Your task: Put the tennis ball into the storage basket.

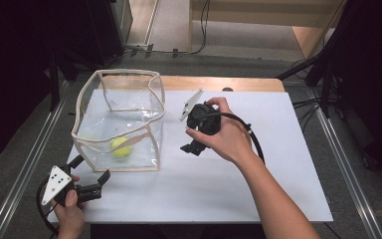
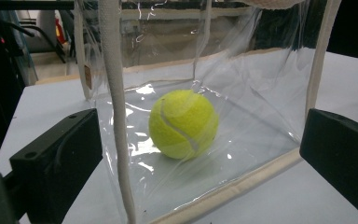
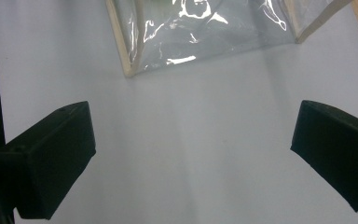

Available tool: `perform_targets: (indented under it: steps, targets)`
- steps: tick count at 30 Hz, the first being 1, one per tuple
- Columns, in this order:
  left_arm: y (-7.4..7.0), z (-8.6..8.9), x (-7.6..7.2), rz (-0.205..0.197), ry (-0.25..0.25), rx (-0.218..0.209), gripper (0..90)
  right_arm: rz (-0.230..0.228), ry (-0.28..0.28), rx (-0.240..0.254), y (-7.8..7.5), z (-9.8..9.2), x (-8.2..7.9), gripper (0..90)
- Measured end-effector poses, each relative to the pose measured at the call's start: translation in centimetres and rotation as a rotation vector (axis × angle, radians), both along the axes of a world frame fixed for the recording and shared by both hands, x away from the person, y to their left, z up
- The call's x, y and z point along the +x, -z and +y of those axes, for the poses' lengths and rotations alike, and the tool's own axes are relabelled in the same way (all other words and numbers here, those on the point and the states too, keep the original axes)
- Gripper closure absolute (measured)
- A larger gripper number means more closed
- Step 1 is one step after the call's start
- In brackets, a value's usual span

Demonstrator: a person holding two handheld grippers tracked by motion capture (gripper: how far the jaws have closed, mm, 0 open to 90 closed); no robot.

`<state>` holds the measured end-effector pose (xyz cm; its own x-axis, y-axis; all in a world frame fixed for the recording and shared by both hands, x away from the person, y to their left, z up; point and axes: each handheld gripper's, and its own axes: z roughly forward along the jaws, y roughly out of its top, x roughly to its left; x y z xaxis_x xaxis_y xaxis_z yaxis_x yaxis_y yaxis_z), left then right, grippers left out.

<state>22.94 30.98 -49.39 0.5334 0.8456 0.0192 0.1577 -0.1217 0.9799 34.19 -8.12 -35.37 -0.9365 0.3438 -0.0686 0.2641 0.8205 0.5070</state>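
Item: yellow-green felt tennis ball point(image 2: 183, 123) with a pale curved seam, resting on the floor of a clear plastic box-shaped bag with cream fabric edging point(image 1: 151, 94), which stands open-topped on the left of the white-covered counter point(image 1: 258, 194). Glare and creases in the plastic blur the ball's lower edge. Left claw point(image 1: 92, 175): jaws wide apart, empty, just before the bag's near corner. Right claw point(image 1: 193, 148): jaws wide apart, empty, above bare counter right of the bag, partly hidden by the hand.
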Motion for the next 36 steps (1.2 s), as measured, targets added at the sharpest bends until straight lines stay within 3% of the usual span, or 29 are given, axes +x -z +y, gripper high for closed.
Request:
perform_targets:
  steps: [36]
  targets:
    - [0.0, 0.0, 0.0, 0.001, -0.005, 0.004, 0.0, 0.019, 0.069, 0.035, 2.6, -4.9, -1.4, 0.0]
